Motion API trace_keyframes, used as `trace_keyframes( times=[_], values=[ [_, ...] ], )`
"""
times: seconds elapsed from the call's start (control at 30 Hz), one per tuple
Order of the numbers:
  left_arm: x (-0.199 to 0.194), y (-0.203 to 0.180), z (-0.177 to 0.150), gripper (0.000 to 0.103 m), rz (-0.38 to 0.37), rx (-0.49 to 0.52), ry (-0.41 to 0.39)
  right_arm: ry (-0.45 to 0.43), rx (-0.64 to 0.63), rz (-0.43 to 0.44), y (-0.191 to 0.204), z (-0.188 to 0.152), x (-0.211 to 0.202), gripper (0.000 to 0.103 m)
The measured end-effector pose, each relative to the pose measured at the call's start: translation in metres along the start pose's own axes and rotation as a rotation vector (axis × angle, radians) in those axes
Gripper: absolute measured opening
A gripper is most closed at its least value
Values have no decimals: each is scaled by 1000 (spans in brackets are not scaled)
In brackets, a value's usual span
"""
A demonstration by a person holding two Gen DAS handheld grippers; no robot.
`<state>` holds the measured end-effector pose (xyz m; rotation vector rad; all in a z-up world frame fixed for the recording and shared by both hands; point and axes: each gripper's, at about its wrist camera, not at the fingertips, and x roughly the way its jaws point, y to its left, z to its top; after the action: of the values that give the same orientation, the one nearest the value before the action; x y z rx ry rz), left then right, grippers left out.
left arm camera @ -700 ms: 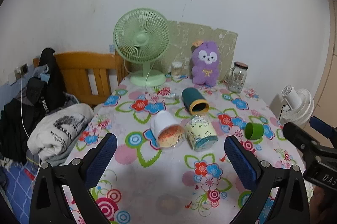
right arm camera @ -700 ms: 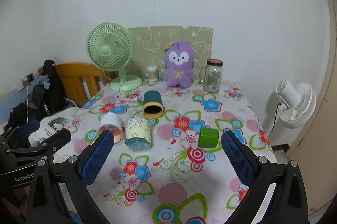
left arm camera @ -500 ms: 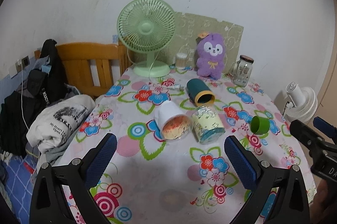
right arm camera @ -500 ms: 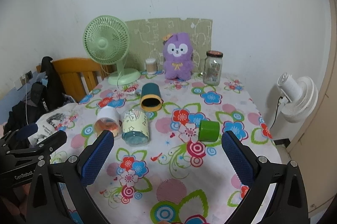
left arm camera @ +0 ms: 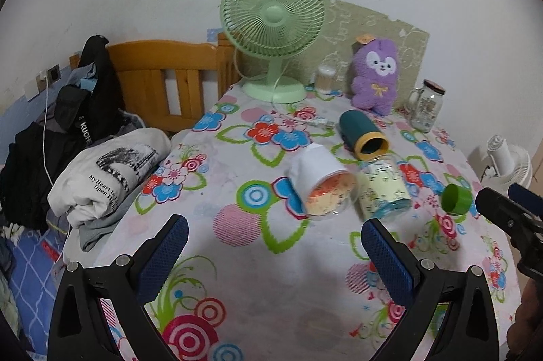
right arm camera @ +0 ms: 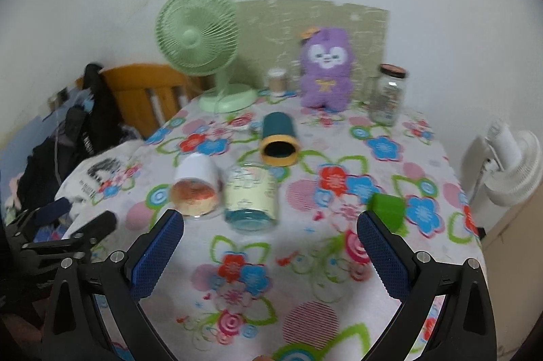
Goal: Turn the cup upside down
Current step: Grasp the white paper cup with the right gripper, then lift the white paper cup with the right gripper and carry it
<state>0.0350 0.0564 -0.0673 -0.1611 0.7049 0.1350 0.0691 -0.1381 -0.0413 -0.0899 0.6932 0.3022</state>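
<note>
Four cups lie on their sides on a floral table. A white cup touches a pale yellow cup near the centre; a teal cup lies at 12 o'clock from them, a small green cup at 3 o'clock. The left claw and right claw hover with fingers apart, empty.

Four cups lie on their sides on the flowered cloth; the white cup shows an orange-speckled inside, mouth toward the camera; just beside it, right, lies the pale yellow cup with a teal base; behind them sits the dark teal cup with a yellow rim; the small green cup rests well apart, rightward.
</note>
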Motion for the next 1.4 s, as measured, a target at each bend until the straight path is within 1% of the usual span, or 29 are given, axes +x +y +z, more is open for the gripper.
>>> trace_keyframes(
  times=[0.07,0.2,0.3,0.4,0.5,0.63,0.77,0.9,1.03,1.1,1.13,1.2,1.27,1.3,1.37,1.4],
  values=[
    [5,6,0,103,11,-9,13,21,-38,37,14,6,8,103],
    [16,18,2,103,33,-8,27,49,-107,62,36,17,29,103],
    [24,24,4,103,54,5,32,98,-132,84,48,28,51,103],
    [37,29,8,103,67,16,55,146,-152,131,59,39,74,103],
    [49,38,9,103,70,-1,84,215,-195,205,76,48,103,103],
    [64,45,9,103,105,6,114,284,-222,256,95,60,138,103],
    [72,50,9,103,118,4,133,356,-264,232,112,66,171,103],
    [74,53,8,103,118,-5,141,424,-288,206,115,66,196,103],
    [75,57,7,103,122,-11,147,498,-291,215,116,58,212,102],
    [74,58,6,103,120,-16,147,522,-301,221,117,54,217,101],
    [74,58,6,103,120,-18,147,534,-311,218,118,52,219,100],
    [73,58,6,103,118,-19,145,549,-319,222,117,48,221,93],
    [73,57,6,103,117,-18,145,578,-313,237,115,44,224,82],
    [72,56,6,103,115,-18,145,590,-312,239,114,42,226,79],
    [71,54,5,103,111,-14,146,618,-304,249,113,38,230,66],
    [69,53,4,103,110,-12,145,624,-295,255,111,38,231,66]
  ],
)
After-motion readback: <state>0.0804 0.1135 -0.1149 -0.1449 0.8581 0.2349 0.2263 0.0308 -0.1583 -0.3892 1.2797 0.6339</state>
